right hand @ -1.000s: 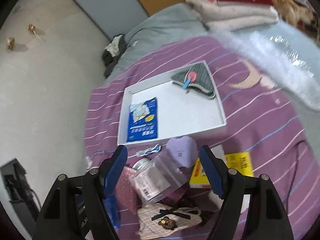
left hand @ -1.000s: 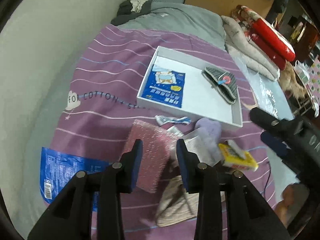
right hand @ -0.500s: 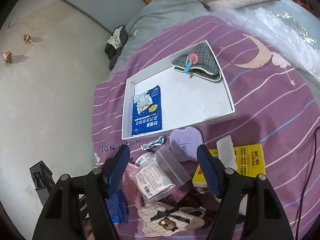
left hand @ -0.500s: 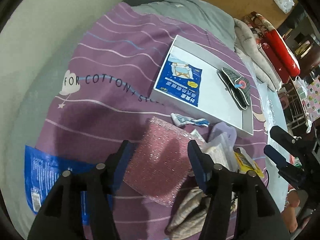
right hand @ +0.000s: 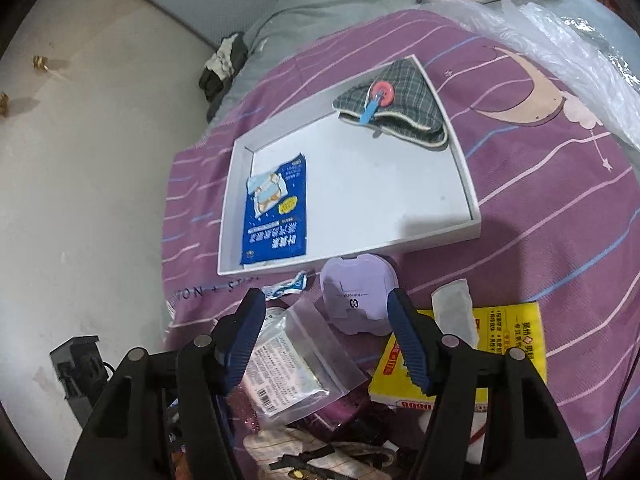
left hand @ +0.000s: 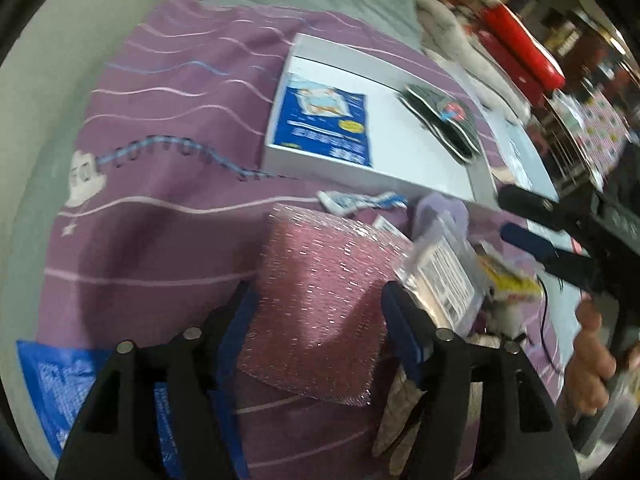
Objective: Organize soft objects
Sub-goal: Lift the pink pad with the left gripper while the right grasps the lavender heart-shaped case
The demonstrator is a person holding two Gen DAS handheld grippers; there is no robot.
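Note:
A pink sparkly pouch [left hand: 320, 296] lies on the purple bedspread. My left gripper [left hand: 318, 312] is open with its jaws on either side of the pouch's near part. A white tray [right hand: 460, 152] holds a blue packet [right hand: 276, 216] and a plaid pouch [right hand: 396, 108]; it also shows in the left wrist view [left hand: 420, 168]. My right gripper [right hand: 326, 328] is open above a clear zip bag [right hand: 296, 360] and a lilac case [right hand: 356, 292]. The right gripper [left hand: 536, 236] also shows at the right edge of the left wrist view.
A yellow packet [right hand: 504, 344], a white sachet [right hand: 452, 304], a small blue-white wrapper [right hand: 286, 286] and a beige bow pouch [right hand: 312, 456] lie in the pile. A blue plastic bag [left hand: 60, 384] lies at the bed's left edge. Folded blankets [left hand: 516, 48] are stacked beyond.
My left gripper has opened wider and moved forward over the pink pouch. My right gripper has moved closer to the pile of items.

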